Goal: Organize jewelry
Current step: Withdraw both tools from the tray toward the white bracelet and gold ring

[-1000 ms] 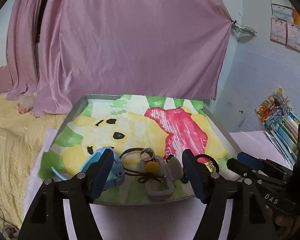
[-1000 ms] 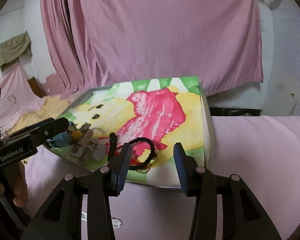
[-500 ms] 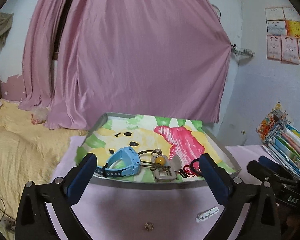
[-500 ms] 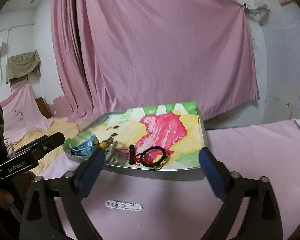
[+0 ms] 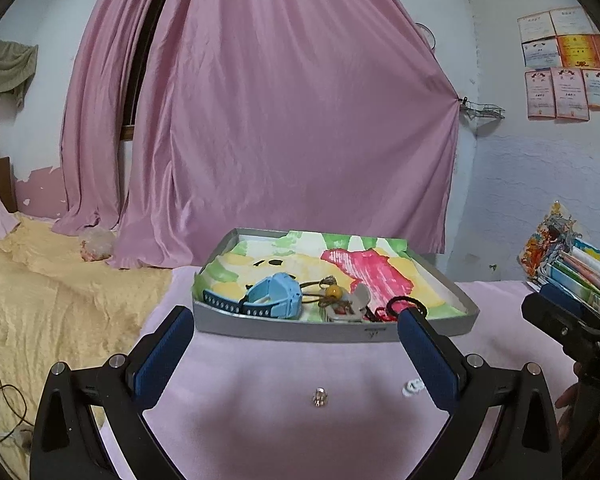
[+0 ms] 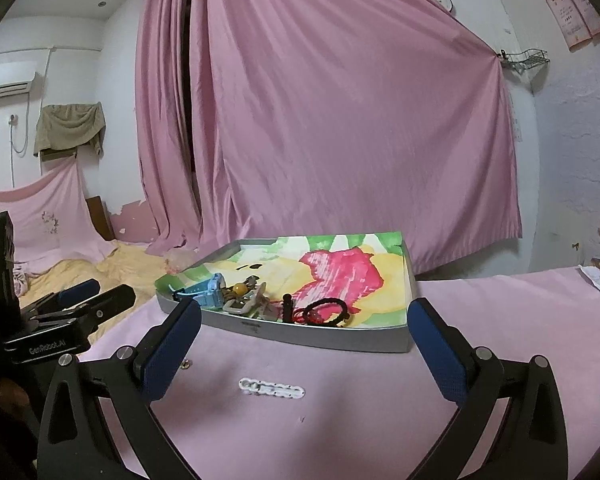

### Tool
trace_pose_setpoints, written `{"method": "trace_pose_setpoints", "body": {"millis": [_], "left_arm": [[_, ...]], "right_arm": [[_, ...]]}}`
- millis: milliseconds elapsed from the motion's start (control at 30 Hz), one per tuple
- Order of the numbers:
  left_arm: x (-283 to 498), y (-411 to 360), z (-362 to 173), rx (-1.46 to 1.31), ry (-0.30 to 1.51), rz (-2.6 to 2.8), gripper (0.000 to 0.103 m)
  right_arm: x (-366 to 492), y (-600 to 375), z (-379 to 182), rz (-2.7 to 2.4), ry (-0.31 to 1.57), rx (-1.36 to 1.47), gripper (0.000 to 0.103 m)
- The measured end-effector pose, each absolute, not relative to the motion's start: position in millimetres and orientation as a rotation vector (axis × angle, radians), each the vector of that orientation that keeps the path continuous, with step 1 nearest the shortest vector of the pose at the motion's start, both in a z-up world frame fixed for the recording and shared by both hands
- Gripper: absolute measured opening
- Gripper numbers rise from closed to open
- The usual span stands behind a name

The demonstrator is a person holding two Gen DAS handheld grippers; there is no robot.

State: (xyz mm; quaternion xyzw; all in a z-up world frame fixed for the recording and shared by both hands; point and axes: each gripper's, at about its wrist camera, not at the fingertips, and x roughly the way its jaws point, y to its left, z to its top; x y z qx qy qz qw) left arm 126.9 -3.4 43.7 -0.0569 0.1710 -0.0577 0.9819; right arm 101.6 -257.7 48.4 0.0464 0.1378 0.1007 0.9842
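I see both claws spread wide and empty: left gripper (image 5: 296,354), right gripper (image 6: 304,350). Beyond them, the tray (image 5: 332,330) front edge; bare pink cloth (image 6: 480,304) between.

A table covered in pink cloth (image 5: 260,364) carries a shallow grey metal tray (image 5: 332,330) just beyond the left claw (image 5: 296,356). A small silver ring (image 5: 320,396) lies between that claw's fingers; a white beaded bracelet (image 6: 271,389) lies between the right claw's (image 6: 304,352).

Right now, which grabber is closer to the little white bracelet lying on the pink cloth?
Right. The right gripper hangs just above the white bracelet; the left gripper is off to its left.
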Motion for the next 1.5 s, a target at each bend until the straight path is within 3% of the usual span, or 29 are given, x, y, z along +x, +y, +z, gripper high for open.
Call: {"method": "trace_pose_setpoints", "body": {"millis": [267, 567, 967, 1333, 1500], "left_arm": [[115, -3, 39, -0.093, 0.352, -0.131, 0.102], [122, -5, 27, -0.051, 0.483, -0.146, 0.102], [153, -5, 6, -0.058, 0.718, -0.108, 0.102], [169, -14, -1, -0.038, 0.795, -0.138, 0.102], [177, -19, -3, -0.026, 0.819, -0.165, 0.088]], "right_arm": [[94, -256, 43, 0.209, 0.299, 0.072, 0.101], [104, -256, 34, 0.228, 0.378, 0.054, 0.101], [146, -258, 11, 0.199, 0.651, 0.008, 0.101], [176, -241, -5, 0.284, 0.822, -0.078, 0.101], [187, -227, -6, 0.31, 0.86, -0.162, 0.089]]}}
